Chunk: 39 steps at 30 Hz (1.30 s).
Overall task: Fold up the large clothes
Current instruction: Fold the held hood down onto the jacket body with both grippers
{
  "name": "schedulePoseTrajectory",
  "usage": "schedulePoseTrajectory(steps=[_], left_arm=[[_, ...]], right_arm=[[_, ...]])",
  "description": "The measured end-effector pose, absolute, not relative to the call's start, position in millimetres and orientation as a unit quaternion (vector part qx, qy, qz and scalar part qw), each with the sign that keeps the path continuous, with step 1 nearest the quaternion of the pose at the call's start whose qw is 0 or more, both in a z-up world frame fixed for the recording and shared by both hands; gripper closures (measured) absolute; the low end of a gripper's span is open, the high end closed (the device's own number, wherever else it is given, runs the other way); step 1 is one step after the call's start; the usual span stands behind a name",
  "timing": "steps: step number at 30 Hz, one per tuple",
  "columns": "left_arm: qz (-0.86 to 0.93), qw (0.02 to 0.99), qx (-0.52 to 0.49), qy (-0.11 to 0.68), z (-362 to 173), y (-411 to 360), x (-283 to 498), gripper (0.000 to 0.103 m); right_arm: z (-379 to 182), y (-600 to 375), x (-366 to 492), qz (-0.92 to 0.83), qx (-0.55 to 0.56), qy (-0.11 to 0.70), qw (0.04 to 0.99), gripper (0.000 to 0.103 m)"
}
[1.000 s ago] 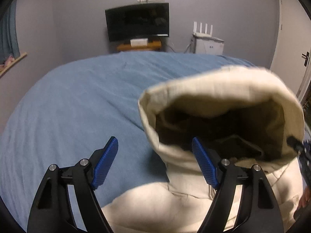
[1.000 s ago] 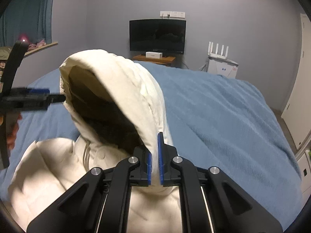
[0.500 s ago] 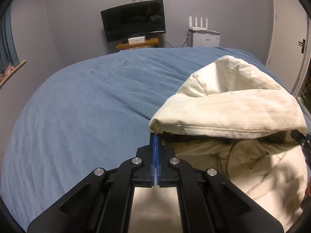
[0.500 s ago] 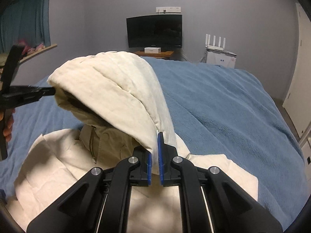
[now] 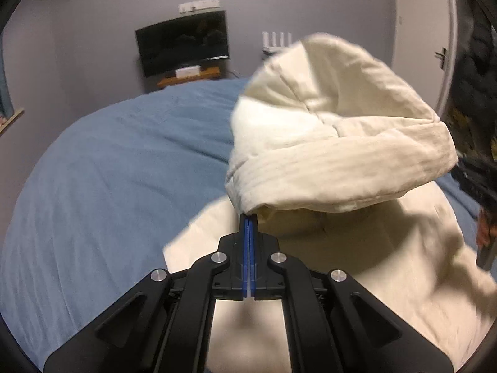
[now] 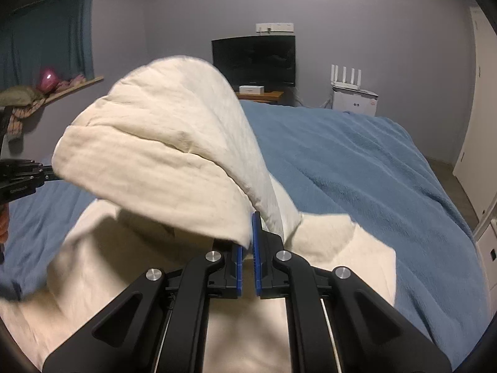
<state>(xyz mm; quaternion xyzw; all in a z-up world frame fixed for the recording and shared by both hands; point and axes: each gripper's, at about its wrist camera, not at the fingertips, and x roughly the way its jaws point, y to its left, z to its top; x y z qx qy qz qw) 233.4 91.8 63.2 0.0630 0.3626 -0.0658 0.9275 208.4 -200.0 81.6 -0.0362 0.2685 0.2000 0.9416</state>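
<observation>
A cream hooded sweatshirt lies on the blue bed; its body (image 5: 357, 267) (image 6: 130, 273) spreads below both grippers. Its hood (image 5: 335, 130) (image 6: 167, 143) is lifted off the bed and tipped forward over the chest. My left gripper (image 5: 247, 217) is shut on the hood's left rim. My right gripper (image 6: 251, 236) is shut on the hood's right rim. Each gripper shows at the edge of the other's view, the right one (image 5: 472, 180) and the left one (image 6: 21, 177).
The blue blanket (image 5: 108, 171) (image 6: 357, 161) covers the bed all round the sweatshirt. A TV (image 6: 253, 60) on a wooden stand, a white router on a cabinet (image 6: 352, 93), a door (image 5: 419, 31) and a cluttered shelf (image 6: 46, 90) line the walls.
My left gripper closed on the hood's rim about a second ago. Both grippers have since lifted the hood and carried it forward over the chest, closing the hood's opening.
</observation>
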Motion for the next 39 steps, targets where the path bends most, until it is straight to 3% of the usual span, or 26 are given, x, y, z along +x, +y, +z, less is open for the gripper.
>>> schedulePoseTrajectory(steps=[12,19,20,21,22,23,24,33,35,36,39], left_arm=[[-0.082,0.893,0.084,0.435,-14.7,88.7,202.9,0.103],[-0.107,0.893,0.061,0.434,-22.8,90.9,213.1,0.102],[-0.121,0.893,0.054,0.431,-19.9,89.1,212.8,0.098],[-0.132,0.893,0.049,0.428,-16.6,86.5,212.8,0.075],[-0.139,0.895,0.044,0.422,-13.6,84.5,212.3,0.044],[-0.148,0.899,0.037,0.411,-8.9,81.9,211.9,0.035],[-0.165,0.899,0.028,0.404,-4.7,78.2,213.5,0.034],[-0.206,0.887,-0.028,0.413,0.0,41.4,257.8,0.044],[-0.212,0.88,-0.042,0.424,-4.0,37.7,269.8,0.059],[-0.224,0.871,-0.054,0.434,-9.0,37.4,274.8,0.08],[-0.239,0.862,-0.09,0.438,-14.2,42.8,273.7,0.086]], right_arm=[[37.0,-183.3,173.7,0.212,-0.104,0.296,0.925,0.099],[16.5,-159.5,201.0,0.209,-0.133,0.33,0.911,0.099],[15.2,-158.3,204.2,0.211,-0.135,0.333,0.909,0.099],[13.2,-155.6,208.2,0.215,-0.138,0.336,0.907,0.099],[11.0,-153.2,211.9,0.219,-0.14,0.341,0.903,0.099],[9.2,-151.2,214.5,0.222,-0.141,0.345,0.901,0.099],[7.8,-150.1,216.1,0.224,-0.142,0.347,0.899,0.099],[7.0,-156.5,223.4,0.244,-0.125,0.35,0.896,0.099],[8.7,-161.5,222.7,0.249,-0.115,0.348,0.897,0.099],[9.3,-163.2,222.4,0.252,-0.112,0.347,0.896,0.099],[11.7,-166.1,221.3,0.254,-0.111,0.342,0.898,0.098]])
